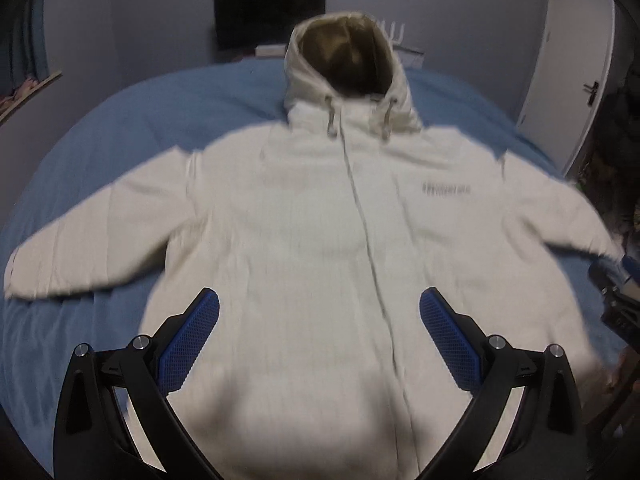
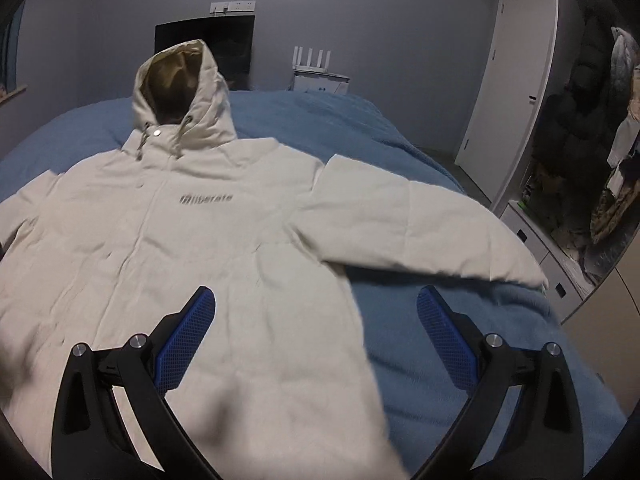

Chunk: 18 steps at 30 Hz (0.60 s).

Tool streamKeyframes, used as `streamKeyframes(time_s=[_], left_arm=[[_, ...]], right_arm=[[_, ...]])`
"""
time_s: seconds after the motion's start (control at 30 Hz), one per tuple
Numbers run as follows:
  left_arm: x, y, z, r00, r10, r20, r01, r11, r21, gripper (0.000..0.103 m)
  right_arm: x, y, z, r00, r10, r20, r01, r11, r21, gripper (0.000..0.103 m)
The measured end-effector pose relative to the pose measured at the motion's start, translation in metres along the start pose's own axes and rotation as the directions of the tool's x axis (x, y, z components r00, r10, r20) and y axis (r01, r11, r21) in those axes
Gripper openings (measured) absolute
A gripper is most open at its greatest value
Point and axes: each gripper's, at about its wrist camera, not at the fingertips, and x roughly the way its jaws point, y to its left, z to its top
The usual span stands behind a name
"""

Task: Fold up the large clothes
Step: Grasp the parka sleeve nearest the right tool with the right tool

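On the blue bed [image 1: 120, 128], a large cream hooded jacket [image 1: 320, 220] lies face up, zip closed, hood [image 1: 344, 60] pointing toward the far wall and hem toward the cameras; all positions below are given relative to this jacket. At its left, the left sleeve [image 1: 92, 232] is spread outward and slightly down, flat on the bedcover, its cuff near the frame edge. Over the lower body, just left of the zip line [image 1: 360, 208], hovers the left claw [image 1: 319, 312], released, its blue pads spread wide with nothing between them; whether it touches the cloth cannot be told, since that view is blurred. Right of the zip sits a grey chest logo [image 2: 206, 199]. Over the jacket's lower right edge hangs the right claw [image 2: 316, 312], likewise released and empty, one finger above the cloth and the other above bare bedcover. Further right, the right sleeve [image 2: 420, 232] extends outward, flat, its cuff near the bed's edge. Beyond the hood stand a dark screen [image 2: 224, 40] and a white router [image 2: 320, 68]; a white door [image 2: 508, 80] lies well to the right. Judgement: the garment is laid out and no fold has been made; the step in hand is the approach to a first grasp. The next move likely calls for each claw to close on a sleeve or side edge and carry it across the body toward the zip, keeping the thick cloth flat.
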Motion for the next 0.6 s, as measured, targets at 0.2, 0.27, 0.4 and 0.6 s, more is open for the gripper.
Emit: streamKeyframes(time_s=[0.2, 0.27, 0.4, 0.6], left_arm=[[0.029, 0.015, 0.034, 0.997, 0.080, 0.010, -0.080, 0.997, 0.003, 0.097], [0.043, 0.024, 0.037, 0.996, 0.086, -0.026, -0.086, 0.996, -0.017, 0.097], [0.067, 0.050, 0.029, 0.996, 0.068, -0.053, -0.072, 0.993, -0.089, 0.097], [0.087, 0.058, 0.022, 0.997, 0.018, -0.079, -0.025, 0.996, -0.089, 0.097]], right_arm=[[0.058, -0.058, 0.020, 0.989, 0.043, -0.142, -0.022, 0.989, 0.143, 0.096], [0.075, -0.080, 0.020, 0.986, 0.040, -0.163, -0.007, 0.980, 0.199, 0.096], [0.097, -0.118, 0.021, 0.985, 0.001, -0.172, 0.049, 0.959, 0.281, 0.096], [0.135, -0.160, 0.012, 0.973, 0.069, -0.220, 0.041, 0.887, 0.459, 0.095]])
